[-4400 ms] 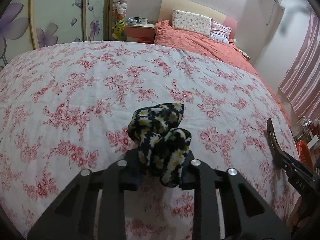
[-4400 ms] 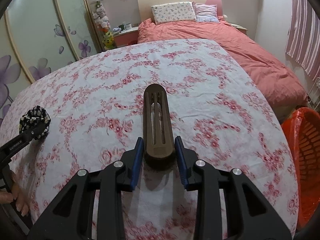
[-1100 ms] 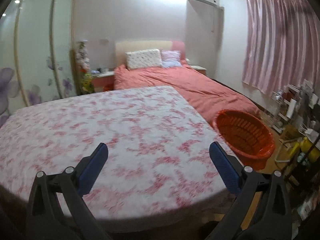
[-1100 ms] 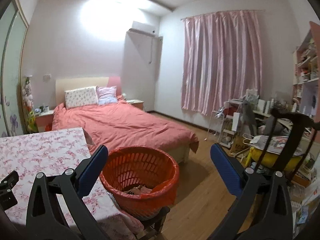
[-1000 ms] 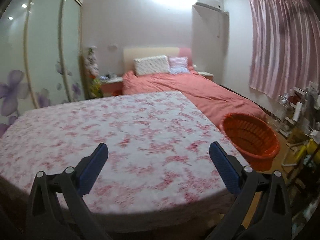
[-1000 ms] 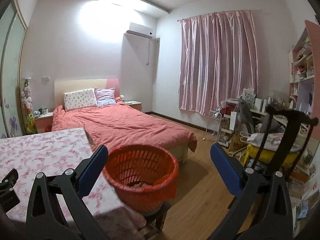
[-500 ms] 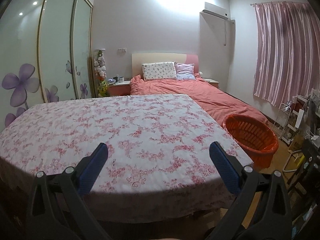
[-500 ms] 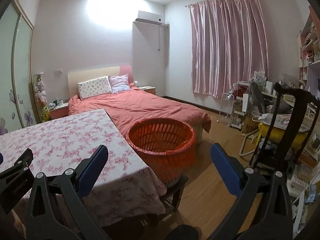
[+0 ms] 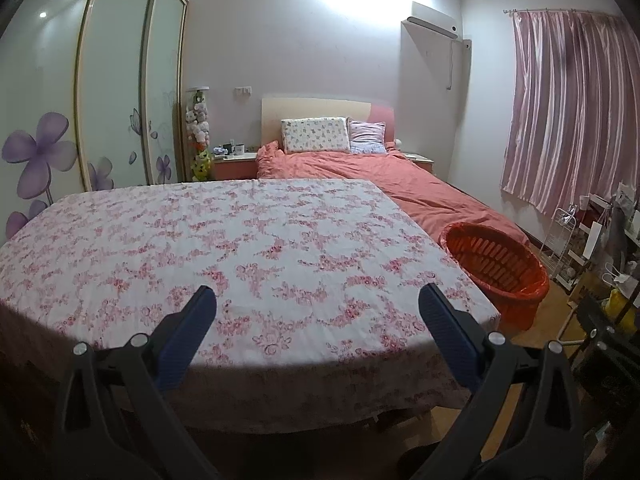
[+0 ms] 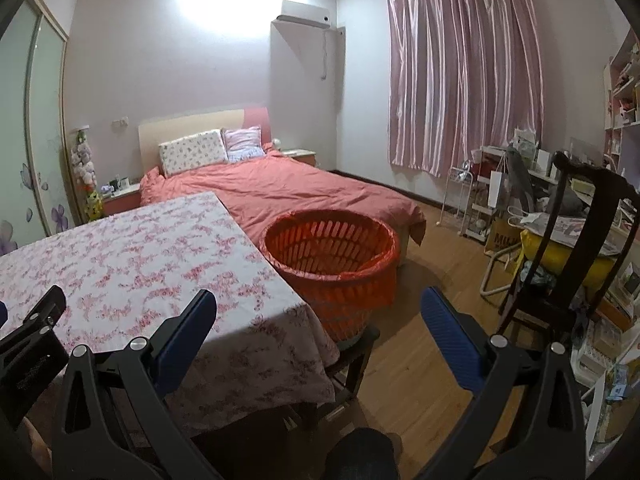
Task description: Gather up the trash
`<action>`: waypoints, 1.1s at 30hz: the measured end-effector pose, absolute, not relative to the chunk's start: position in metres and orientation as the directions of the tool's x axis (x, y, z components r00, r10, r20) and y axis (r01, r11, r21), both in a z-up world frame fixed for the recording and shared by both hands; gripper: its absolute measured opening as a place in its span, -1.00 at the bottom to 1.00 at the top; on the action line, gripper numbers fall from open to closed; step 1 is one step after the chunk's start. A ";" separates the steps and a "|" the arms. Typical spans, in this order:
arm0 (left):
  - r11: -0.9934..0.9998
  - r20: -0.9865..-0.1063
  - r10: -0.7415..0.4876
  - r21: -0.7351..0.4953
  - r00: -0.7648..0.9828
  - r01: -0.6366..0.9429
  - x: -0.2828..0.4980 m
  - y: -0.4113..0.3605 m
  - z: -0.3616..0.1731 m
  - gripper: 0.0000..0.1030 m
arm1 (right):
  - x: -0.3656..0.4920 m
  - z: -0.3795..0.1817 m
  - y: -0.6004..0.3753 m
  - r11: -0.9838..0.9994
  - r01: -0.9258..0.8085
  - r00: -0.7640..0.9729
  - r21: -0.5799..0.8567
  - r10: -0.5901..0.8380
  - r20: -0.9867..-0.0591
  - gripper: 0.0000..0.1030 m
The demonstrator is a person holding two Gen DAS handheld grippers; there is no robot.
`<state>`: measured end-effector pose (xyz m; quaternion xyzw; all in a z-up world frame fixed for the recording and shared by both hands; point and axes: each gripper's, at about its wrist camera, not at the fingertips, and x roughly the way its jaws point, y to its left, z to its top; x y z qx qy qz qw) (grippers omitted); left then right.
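My left gripper (image 9: 316,320) is open and empty, held back from the near edge of the table with the pink floral cloth (image 9: 224,240). My right gripper (image 10: 318,322) is open and empty too, held off the table's right corner and facing the orange basket (image 10: 332,256). The basket stands on a dark stool at the table's right side; it also shows in the left wrist view (image 9: 496,264). No loose item shows on the cloth. The left gripper's body (image 10: 28,344) shows at the left edge of the right wrist view.
A bed with a salmon cover (image 10: 288,192) lies beyond the table. A dark wooden chair (image 10: 576,248) and cluttered shelves (image 10: 504,196) stand at the right over wooden floor (image 10: 424,296). Sliding wardrobe doors (image 9: 112,92) line the left wall.
Both grippers have drawn back and risen from the table; more of the room shows. 4.4 s ago the left held a daisy-print cloth and the right a dark flat item; both are now empty.
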<state>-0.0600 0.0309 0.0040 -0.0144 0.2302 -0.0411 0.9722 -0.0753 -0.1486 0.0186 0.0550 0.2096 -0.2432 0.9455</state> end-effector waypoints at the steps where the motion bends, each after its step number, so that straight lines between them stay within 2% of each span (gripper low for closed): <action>1: 0.996 -0.448 -0.086 -0.047 0.890 0.073 -0.060 0.031 0.004 0.92 | -0.075 0.017 -0.149 0.874 0.485 0.790 0.001 -0.438 -0.429 0.96; 12: 0.998 -0.491 -0.064 -0.021 0.869 0.061 -0.056 0.025 -0.005 0.92 | -0.071 0.009 -0.152 0.866 0.500 0.750 -0.011 -0.439 -0.495 0.96; 33: 0.997 -0.500 -0.074 -0.028 0.863 0.070 -0.055 0.022 -0.005 0.92 | -0.069 0.012 -0.156 0.881 0.472 0.772 0.023 -0.401 -0.493 0.96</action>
